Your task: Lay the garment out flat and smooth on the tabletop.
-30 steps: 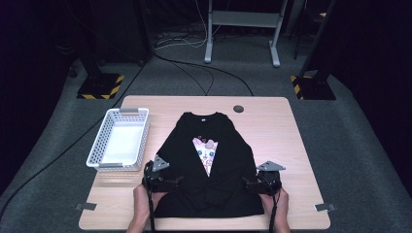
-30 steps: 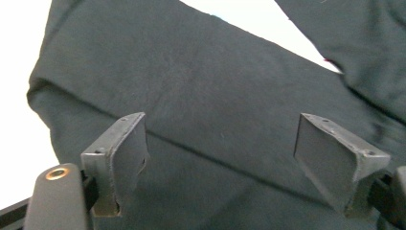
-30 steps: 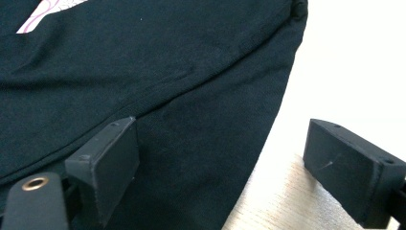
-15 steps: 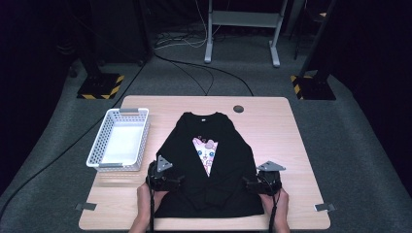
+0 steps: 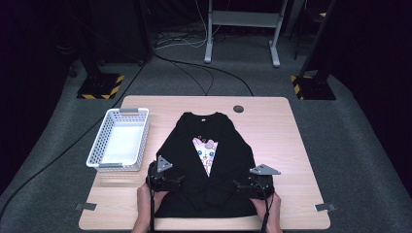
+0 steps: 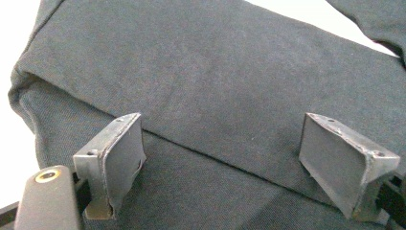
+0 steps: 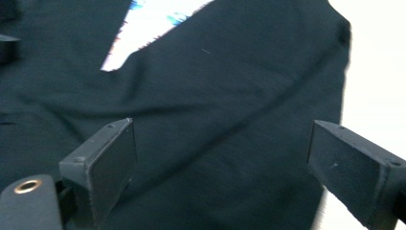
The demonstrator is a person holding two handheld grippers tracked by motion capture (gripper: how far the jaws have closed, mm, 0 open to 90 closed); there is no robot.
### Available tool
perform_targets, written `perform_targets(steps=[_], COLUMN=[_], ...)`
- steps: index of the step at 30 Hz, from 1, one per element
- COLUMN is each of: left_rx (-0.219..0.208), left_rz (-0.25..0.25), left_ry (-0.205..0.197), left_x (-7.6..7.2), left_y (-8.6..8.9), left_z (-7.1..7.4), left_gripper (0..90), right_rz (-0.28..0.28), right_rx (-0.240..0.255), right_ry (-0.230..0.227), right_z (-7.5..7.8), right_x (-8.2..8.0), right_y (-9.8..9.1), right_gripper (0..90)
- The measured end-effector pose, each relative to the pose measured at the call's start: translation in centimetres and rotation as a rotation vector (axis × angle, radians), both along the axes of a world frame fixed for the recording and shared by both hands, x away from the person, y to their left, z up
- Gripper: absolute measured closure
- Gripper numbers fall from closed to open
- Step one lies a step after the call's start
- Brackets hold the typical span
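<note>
Black shirt (image 5: 204, 160) lies folded on the counter (image 5: 277, 131); my left tool (image 5: 164, 180) and right tool (image 5: 252, 187) gape wide over it, gripping nothing

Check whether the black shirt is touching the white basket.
Apart. The high view shows bare table between the black shirt and the white basket along the basket's right wall.

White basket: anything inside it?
The white basket looks empty: its pale floor shows bare in the high view. It sits on the table, left of the black shirt. The near wall hides a strip of floor.
</note>
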State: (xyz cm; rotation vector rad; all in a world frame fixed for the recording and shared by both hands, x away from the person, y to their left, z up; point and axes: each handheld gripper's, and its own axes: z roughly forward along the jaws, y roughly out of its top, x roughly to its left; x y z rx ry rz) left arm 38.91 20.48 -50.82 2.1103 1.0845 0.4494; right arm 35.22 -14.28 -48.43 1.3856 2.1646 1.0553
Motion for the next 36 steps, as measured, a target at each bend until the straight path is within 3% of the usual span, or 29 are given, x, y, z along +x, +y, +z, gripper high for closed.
perform_targets(steps=[8,19,24,28,36], left_rx=[0.000,-0.001,-0.003,-0.003,-0.004], left_rz=[0.000,0.003,0.006,0.006,0.008], left_ry=[-0.001,0.000,0.001,0.001,0.004], left_x=[0.0,0.0,0.0,0.0,0.0], left_y=[0.0,0.0,0.0,0.0,0.0], left_z=[0.0,0.0,0.0,0.0,0.0], left_gripper=[15.8,15.8,15.9,16.0,16.2], right_rz=[0.080,0.150,0.175,0.184,0.180], right_rx=[-0.027,-0.094,-0.110,-0.149,-0.060], right_ry=[0.027,0.055,0.070,0.081,0.116], right_z=[0.8,-0.3,-0.7,-0.9,-0.8], right_x=[-0.4,-0.6,-0.5,-0.6,-0.2], right_y=[4.8,9.3,10.5,10.9,9.5], right_gripper=[11.1,13.3,16.2,26.7,50.0])
